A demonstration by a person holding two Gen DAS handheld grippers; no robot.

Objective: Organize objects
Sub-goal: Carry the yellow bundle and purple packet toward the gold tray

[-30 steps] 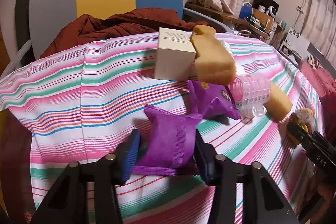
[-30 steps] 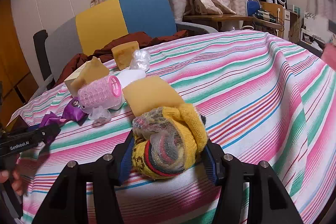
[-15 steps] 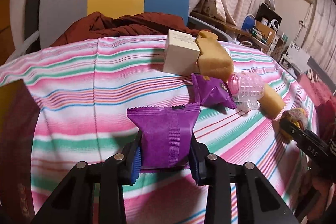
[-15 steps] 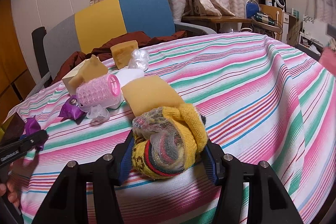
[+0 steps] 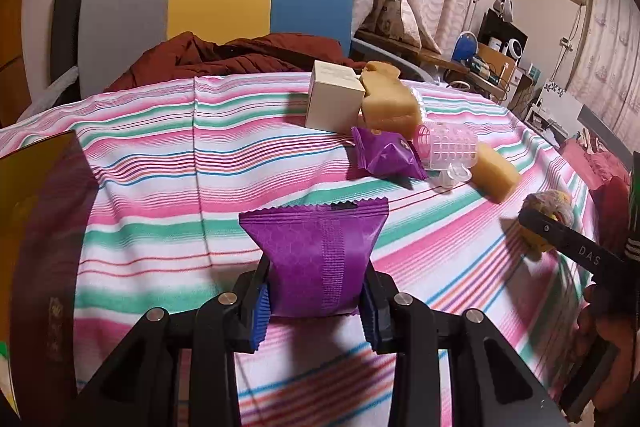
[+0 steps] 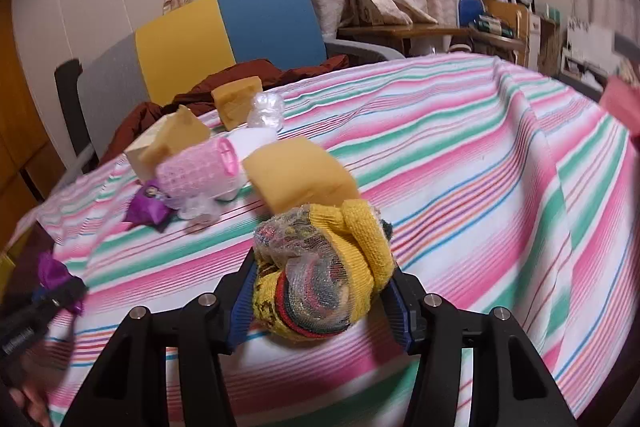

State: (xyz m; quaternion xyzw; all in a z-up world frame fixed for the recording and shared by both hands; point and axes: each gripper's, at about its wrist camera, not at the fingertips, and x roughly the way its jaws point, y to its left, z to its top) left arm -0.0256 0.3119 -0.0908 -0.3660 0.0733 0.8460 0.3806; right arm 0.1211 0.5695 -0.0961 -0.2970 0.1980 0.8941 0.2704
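My left gripper is shut on a purple snack packet and holds it above the striped tablecloth. My right gripper is shut on a yellow knitted sock bundle, lifted just off the cloth. A second purple packet, a pink hair roller, yellow sponges and a cream box lie clustered further back. The same cluster shows in the right wrist view, with the roller and a sponge.
A chair with a dark red jacket stands behind the table. A dark box sits at the left table edge. A crumpled plastic wrap lies near the far sponge. Shelves and clutter stand at the right.
My left gripper closed on the purple packet, lifted it and drew it back toward the near left. My right gripper kept its hold on the sock bundle and rose slightly.
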